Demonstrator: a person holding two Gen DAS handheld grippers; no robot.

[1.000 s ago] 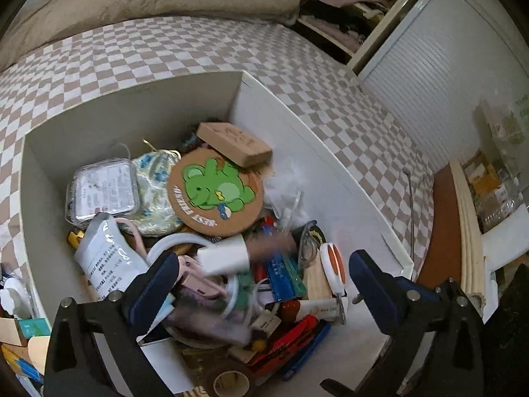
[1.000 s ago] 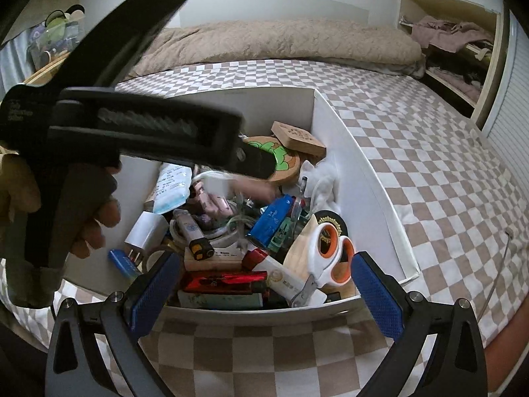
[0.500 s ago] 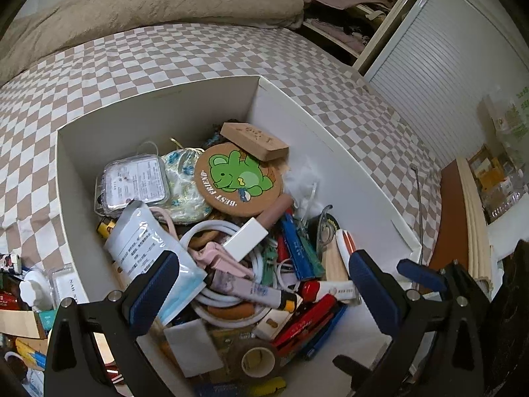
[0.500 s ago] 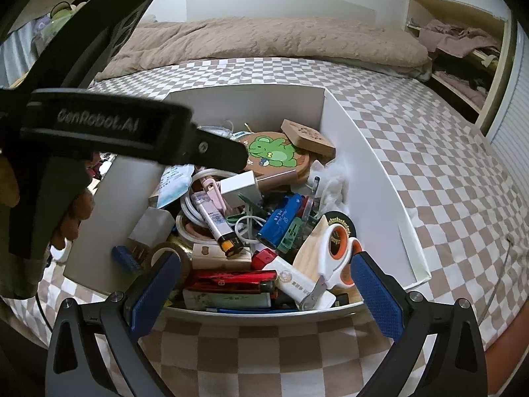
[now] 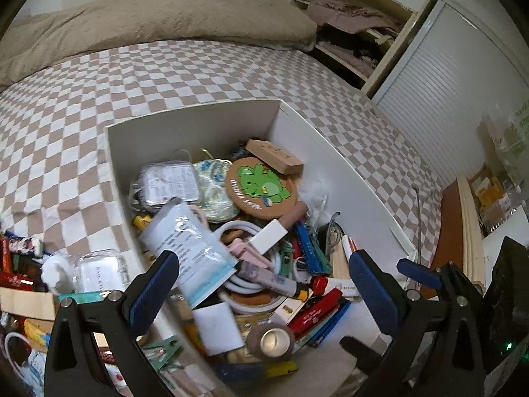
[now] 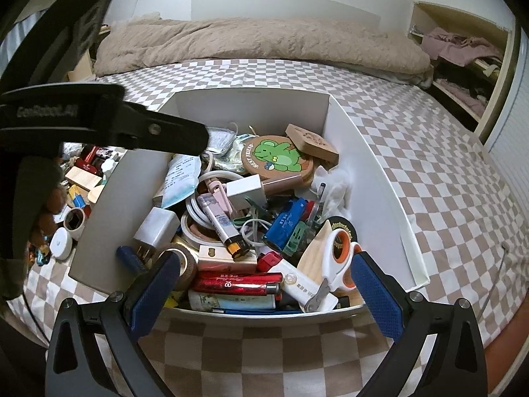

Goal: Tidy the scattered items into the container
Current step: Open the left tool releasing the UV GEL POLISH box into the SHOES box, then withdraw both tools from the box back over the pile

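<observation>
A white box (image 5: 198,122) (image 6: 380,178) on the checkered bed is heaped with small items: a green bear coaster (image 5: 261,187) (image 6: 277,158), a white tube with a brown cap (image 5: 269,233) (image 6: 248,188), a white pouch (image 5: 188,248), scissors (image 6: 337,258), pens, tape, cables. My left gripper (image 5: 264,284) is open and empty above the box's near left part. My right gripper (image 6: 264,291) is open and empty at the box's near edge. Loose items (image 5: 56,271) (image 6: 72,198) lie on the bed left of the box.
A beige duvet (image 6: 258,43) lies across the far end of the bed. An open shelf with clothes (image 6: 463,63) and a white shutter door (image 5: 446,99) stand to the right. The left gripper's body (image 6: 82,115) crosses the upper left of the right wrist view.
My left gripper has pulled up and back from the box. The white tube with the brown cap, blurred in motion a second ago, now lies still on the pile. The right gripper backed slightly.
</observation>
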